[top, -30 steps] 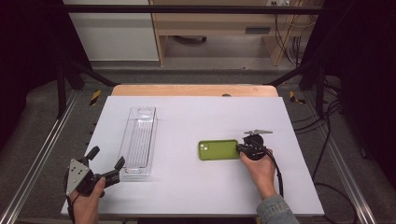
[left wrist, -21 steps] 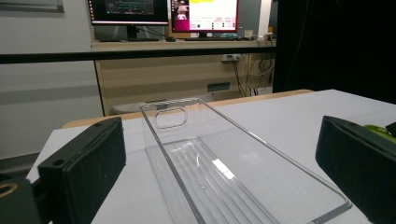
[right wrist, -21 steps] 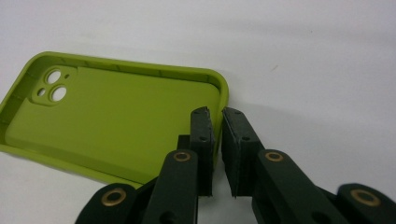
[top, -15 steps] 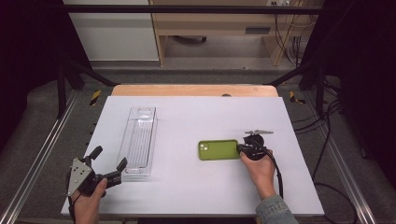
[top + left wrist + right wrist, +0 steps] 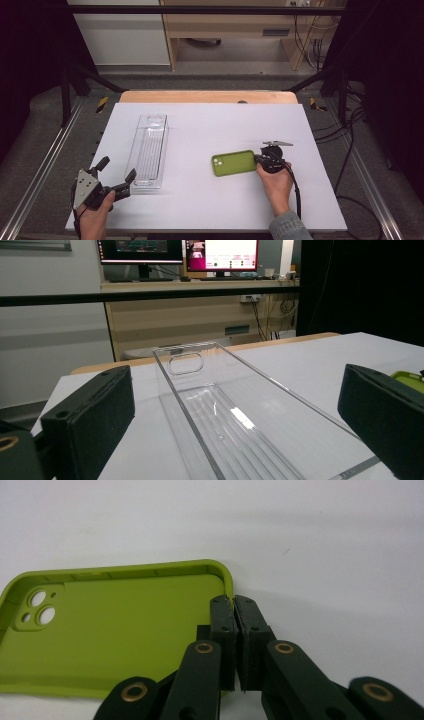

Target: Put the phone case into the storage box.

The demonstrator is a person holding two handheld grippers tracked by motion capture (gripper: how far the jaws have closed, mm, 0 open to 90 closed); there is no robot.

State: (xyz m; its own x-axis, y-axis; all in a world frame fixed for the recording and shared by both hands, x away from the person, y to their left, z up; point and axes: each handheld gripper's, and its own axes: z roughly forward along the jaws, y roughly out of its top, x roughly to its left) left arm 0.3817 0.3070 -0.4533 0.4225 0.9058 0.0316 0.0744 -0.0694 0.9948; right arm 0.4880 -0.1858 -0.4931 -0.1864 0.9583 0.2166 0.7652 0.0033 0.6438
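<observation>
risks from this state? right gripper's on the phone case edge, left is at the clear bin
1. The right gripper pinches only the thin end wall of the green phone case; the soft rim may flex or slip out on lifting.
2. Held at one end, the case will likely droop or swing in transit.
3. The left gripper sits open at the near end of the clear bin; a light bin could slide on the white table if nudged.

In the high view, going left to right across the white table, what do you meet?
left gripper → clear plastic tray → green phone case → right gripper, jaws shut on the case's right edge.
</observation>
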